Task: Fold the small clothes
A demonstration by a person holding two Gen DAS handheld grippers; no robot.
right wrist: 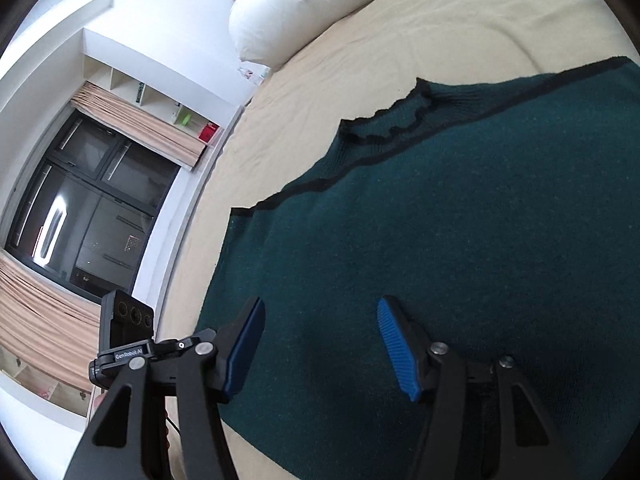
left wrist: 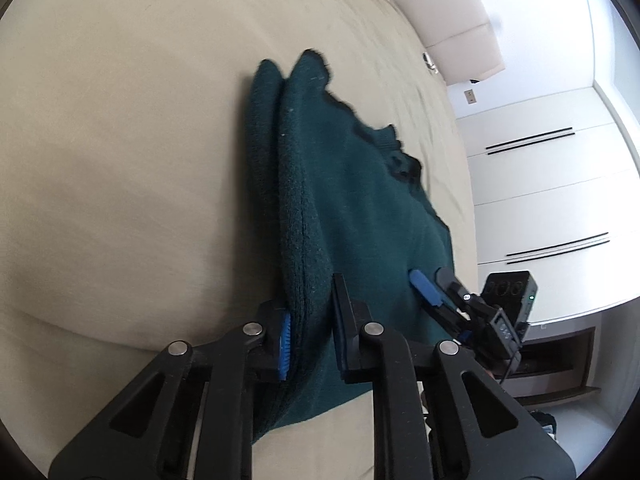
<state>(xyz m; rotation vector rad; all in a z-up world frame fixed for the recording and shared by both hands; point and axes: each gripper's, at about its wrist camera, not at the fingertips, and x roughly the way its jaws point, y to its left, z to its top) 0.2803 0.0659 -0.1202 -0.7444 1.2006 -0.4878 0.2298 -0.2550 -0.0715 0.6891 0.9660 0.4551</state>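
My left gripper [left wrist: 310, 334] is pinched tight on a thick folded edge of the green sweater [left wrist: 348, 208]. The cloth fills the gap between its blue pads. My right gripper [right wrist: 320, 344] is wide open and holds nothing. It hangs just over the flat part of the sweater [right wrist: 440, 220]. I cannot tell if the tips touch the cloth. The sweater lies spread on the tan bed [right wrist: 460, 28], with a white pillow [right wrist: 296, 4] far off.

Soft, even daylight, no harsh shadows. Heavy fisheye warp with black corners; window [right wrist: 88, 216] looks dark, maybe just reflecting. Slight blur throughout.
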